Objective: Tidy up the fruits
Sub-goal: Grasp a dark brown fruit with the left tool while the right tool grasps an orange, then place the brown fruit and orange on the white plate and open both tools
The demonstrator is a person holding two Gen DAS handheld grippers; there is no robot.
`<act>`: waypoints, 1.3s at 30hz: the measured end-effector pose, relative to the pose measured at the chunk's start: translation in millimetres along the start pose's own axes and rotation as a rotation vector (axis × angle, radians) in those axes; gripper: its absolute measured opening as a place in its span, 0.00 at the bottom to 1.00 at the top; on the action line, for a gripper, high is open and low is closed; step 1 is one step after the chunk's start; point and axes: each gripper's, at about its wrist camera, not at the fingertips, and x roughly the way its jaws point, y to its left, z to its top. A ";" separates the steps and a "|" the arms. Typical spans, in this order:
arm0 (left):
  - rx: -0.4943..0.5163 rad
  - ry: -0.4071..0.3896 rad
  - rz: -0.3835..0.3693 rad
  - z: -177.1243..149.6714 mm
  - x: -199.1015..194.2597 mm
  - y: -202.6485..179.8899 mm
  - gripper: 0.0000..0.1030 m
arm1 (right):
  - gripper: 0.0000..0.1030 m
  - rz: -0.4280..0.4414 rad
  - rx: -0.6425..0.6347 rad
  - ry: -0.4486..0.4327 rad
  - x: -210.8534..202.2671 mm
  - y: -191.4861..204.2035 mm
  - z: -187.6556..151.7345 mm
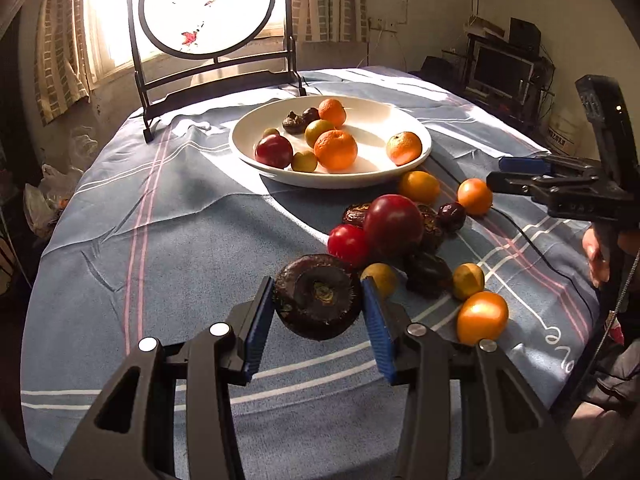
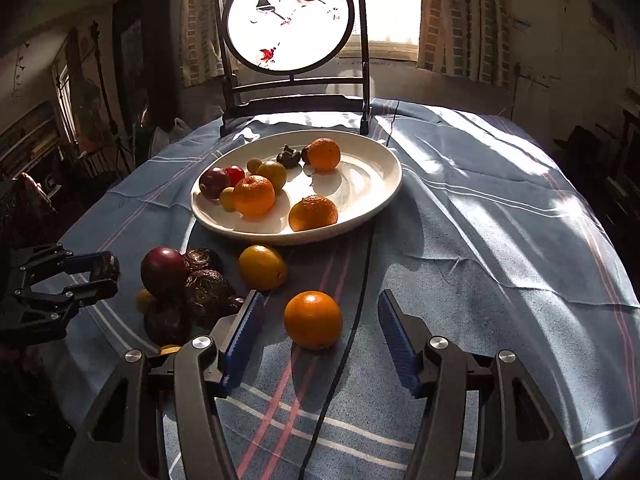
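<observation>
My left gripper (image 1: 318, 304) is shut on a dark brown water chestnut (image 1: 318, 298), held above the tablecloth. Beyond it lies a loose pile of fruit: a large red fruit (image 1: 393, 224), a red tomato (image 1: 348, 245), dark chestnuts, small yellow fruits and an orange fruit (image 1: 482, 317). The white plate (image 1: 360, 178) farther back holds several oranges, a red fruit and dark pieces. My right gripper (image 2: 320, 316) is open around an orange (image 2: 313, 319) on the cloth, without touching it. The plate (image 2: 384, 200) and the pile (image 2: 188, 284) show beyond. The left gripper (image 2: 98, 276) with its chestnut appears at left.
A round painted screen on a dark stand (image 1: 208, 4) stands at the table's far edge, behind the plate. A black cable (image 2: 360, 300) runs across the blue striped tablecloth past the orange. The right gripper (image 1: 560, 184) shows at the right of the left wrist view.
</observation>
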 end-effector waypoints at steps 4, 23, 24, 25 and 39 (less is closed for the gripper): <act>-0.024 -0.012 -0.007 -3.0 -9.0 3.2 0.42 | 0.44 -0.018 -0.004 0.104 30.7 0.9 6.3; -0.101 -0.069 -0.109 62.9 14.9 14.1 0.42 | 0.37 0.092 0.145 -0.098 -0.9 -28.6 55.2; -0.096 -0.061 -0.123 72.1 22.2 10.5 0.42 | 0.37 0.091 0.147 -0.097 3.9 -29.6 61.5; -0.086 -0.053 -0.138 81.1 29.9 6.0 0.42 | 0.37 0.094 0.150 -0.096 9.3 -30.4 67.9; -0.071 0.045 -0.169 119.6 98.0 -24.9 0.62 | 0.50 0.076 0.152 -0.092 49.9 -32.1 97.9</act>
